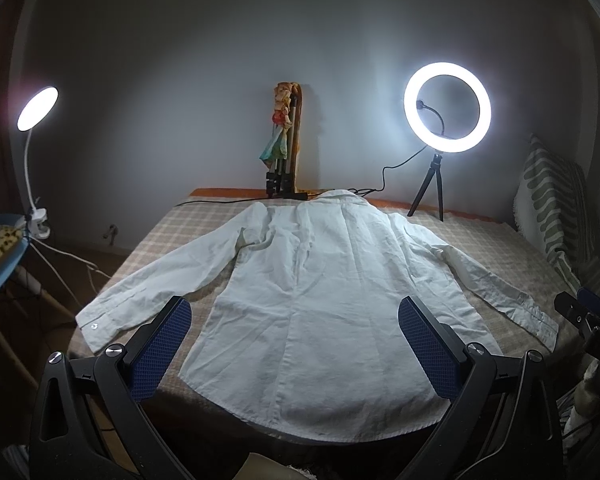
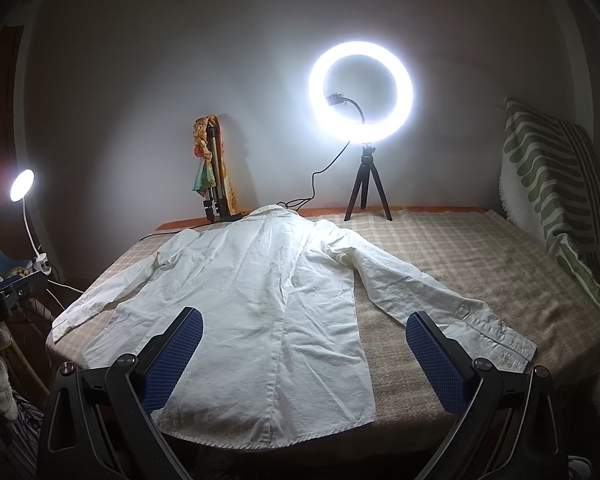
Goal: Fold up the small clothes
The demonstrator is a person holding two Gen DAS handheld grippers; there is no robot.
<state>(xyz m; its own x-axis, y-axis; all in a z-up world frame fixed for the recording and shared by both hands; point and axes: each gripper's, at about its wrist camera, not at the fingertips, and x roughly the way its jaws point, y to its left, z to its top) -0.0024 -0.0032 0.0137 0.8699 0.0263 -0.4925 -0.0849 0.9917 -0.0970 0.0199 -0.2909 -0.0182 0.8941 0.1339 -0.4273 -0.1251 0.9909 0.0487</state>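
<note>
White crumpled cotton long-sleeved shirt [image 1: 320, 300] lies flat, back up, sleeves spread, on the checked beige bedspread [image 2: 480, 264]. My left hand-held gripper [image 1: 294, 350] hovers released over its hem; my right hand-held gripper [image 2: 304, 354] hovers released too, hem just ahead, right cuff [image 2: 508, 350] beside its right finger.

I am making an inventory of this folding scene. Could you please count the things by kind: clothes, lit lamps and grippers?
Clothes: 1, the white long-sleeved shirt spread flat on the checked cloth.
Lit lamps: 2, the ring light on a black tripod and the round white clip lamp.
Grippers: 2, the left gripper and the right gripper, both open.
Total: 5.
</note>
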